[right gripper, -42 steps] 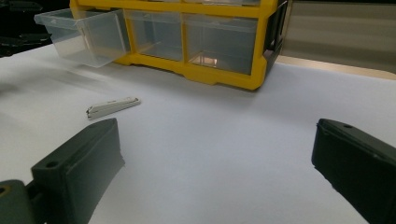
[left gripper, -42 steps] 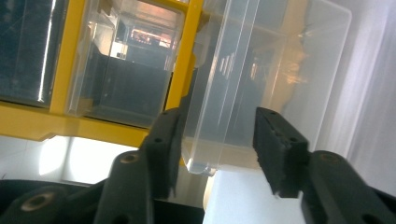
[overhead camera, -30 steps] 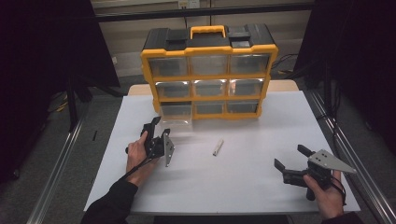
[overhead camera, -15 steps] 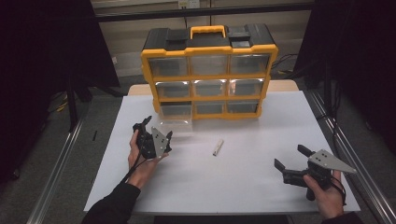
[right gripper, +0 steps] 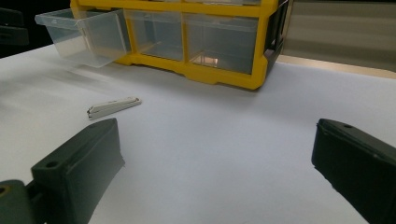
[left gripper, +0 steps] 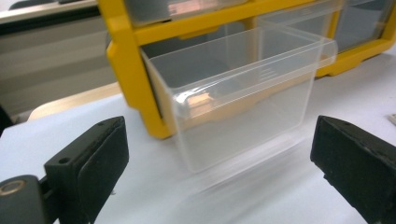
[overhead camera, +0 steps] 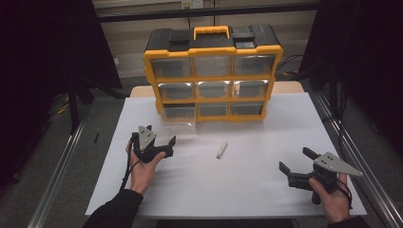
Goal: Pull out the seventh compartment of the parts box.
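While we face the yellow organizer (overhead camera: 212, 78):
Stick: small white stick (overhead camera: 221, 149) before it, long axis pointing toward it.
Left gripper (overhead camera: 159, 144): nearer, jaws just opened, empty, by pulled-out drawer (left gripper: 243, 88).
Right gripper (overhead camera: 298, 162): farther, released.

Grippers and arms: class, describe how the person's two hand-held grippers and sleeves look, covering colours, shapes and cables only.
The left gripper and the right gripper are both black, with two thick blocky jaws and a grey three-cornered plate on top. A thin black cable trails from each. The left sleeve is dark, likely black.
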Demonstrator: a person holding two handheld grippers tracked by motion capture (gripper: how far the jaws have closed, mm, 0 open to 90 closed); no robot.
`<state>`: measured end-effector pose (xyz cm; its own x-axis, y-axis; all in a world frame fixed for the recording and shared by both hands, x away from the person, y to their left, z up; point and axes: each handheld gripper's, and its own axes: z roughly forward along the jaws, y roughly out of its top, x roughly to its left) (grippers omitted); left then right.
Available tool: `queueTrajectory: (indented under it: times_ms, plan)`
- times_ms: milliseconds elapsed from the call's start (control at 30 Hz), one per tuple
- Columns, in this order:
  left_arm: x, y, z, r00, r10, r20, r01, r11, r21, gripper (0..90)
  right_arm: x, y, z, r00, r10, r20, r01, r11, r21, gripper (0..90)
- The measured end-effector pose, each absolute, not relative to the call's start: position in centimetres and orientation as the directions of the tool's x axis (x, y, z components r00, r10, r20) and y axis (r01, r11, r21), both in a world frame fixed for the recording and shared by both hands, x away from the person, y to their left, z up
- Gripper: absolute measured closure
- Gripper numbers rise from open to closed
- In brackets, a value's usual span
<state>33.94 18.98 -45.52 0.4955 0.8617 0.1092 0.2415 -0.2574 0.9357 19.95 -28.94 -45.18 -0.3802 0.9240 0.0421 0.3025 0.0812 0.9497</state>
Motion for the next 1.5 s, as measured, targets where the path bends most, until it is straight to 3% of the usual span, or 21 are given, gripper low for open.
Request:
queueTrajectory:
  times_ms: [100, 200, 433, 500, 1033, 1333, 1500]
  plan:
    - [34.0, 19.2, -45.7, 0.511, 0.860, -0.007, 0.292, -0.166, 0.942, 4.0, 20.0, -28.9, -45.2, -0.381, 0.923, 0.044, 0.304, 0.080, 0.949, 1.4]
    - [33.8, 19.3, -46.1, 0.529, 0.848, -0.043, 0.312, -0.147, 0.939, 3.8, 20.1, -28.9, -45.2, -0.379, 0.924, 0.045, 0.302, 0.078, 0.950, 1.4]
    - [32.3, 20.3, -45.9, 0.562, 0.827, 0.002, 0.280, -0.192, 0.941, 4.0, 20.2, -28.7, -45.2, -0.388, 0.921, 0.044, 0.309, 0.085, 0.947, 1.3]
    - [31.7, 20.8, -45.8, 0.567, 0.824, -0.020, 0.279, -0.169, 0.945, 3.8, 20.2, -28.7, -45.2, -0.385, 0.922, 0.050, 0.311, 0.079, 0.947, 1.3]
    - [27.3, 24.1, -45.6, 0.541, 0.841, 0.017, 0.276, -0.196, 0.941, 4.3, 20.2, -28.8, -45.3, -0.384, 0.922, 0.051, 0.317, 0.080, 0.945, 1.4]
    - [27.1, 24.4, -45.1, 0.527, 0.849, 0.040, 0.263, -0.208, 0.942, 4.3, 20.1, -28.9, -45.4, -0.378, 0.924, 0.054, 0.324, 0.078, 0.943, 1.4]
    - [27.2, 24.0, -45.0, 0.543, 0.839, -0.013, 0.282, -0.168, 0.945, 4.3, 20.0, -29.0, -45.4, -0.376, 0.925, 0.055, 0.325, 0.076, 0.943, 1.4]
